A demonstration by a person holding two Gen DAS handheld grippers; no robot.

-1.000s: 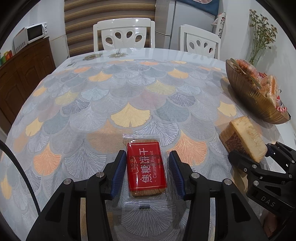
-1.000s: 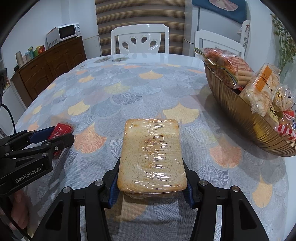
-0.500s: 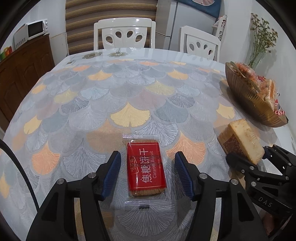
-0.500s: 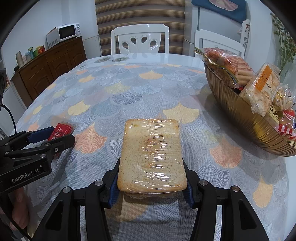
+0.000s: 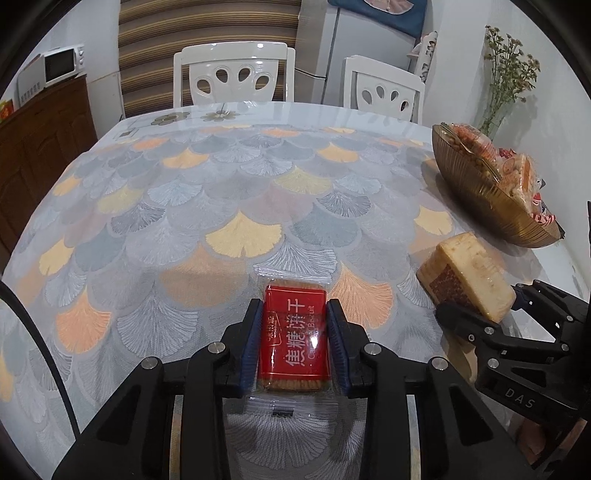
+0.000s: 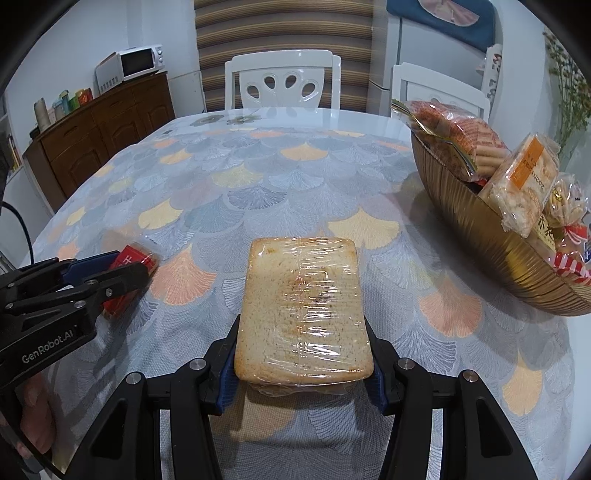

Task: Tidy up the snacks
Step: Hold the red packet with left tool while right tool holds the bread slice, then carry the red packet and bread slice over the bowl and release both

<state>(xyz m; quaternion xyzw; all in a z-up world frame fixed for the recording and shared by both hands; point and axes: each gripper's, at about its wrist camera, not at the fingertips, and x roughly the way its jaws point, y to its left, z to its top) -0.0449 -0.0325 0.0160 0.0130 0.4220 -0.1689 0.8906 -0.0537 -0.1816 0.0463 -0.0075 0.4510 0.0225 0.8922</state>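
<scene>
Gripping a red biscuit packet [image 5: 293,341] at lower centre, left gripper [image 5: 294,312] clenched, right gripper [image 6: 302,363] clamping wrapped bread [image 6: 302,308], golden snack bowl [image 6: 476,240] at right.

You've got a table [image 5: 229,177] in a fan-pattern cloth as the anchor. Behind its far edge: two white chairs [image 5: 236,74], striped blinds [image 5: 207,33] and a fridge [image 5: 362,48]. Left of it, a dark wood sideboard [image 6: 99,136] with a microwave [image 6: 138,62] on top.

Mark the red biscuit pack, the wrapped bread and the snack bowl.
red biscuit pack [image 5: 293,341], left wrist view, label centre.
wrapped bread [image 6: 303,308], right wrist view, top face.
snack bowl [image 6: 491,251], right wrist view, ribbed outer wall.
</scene>
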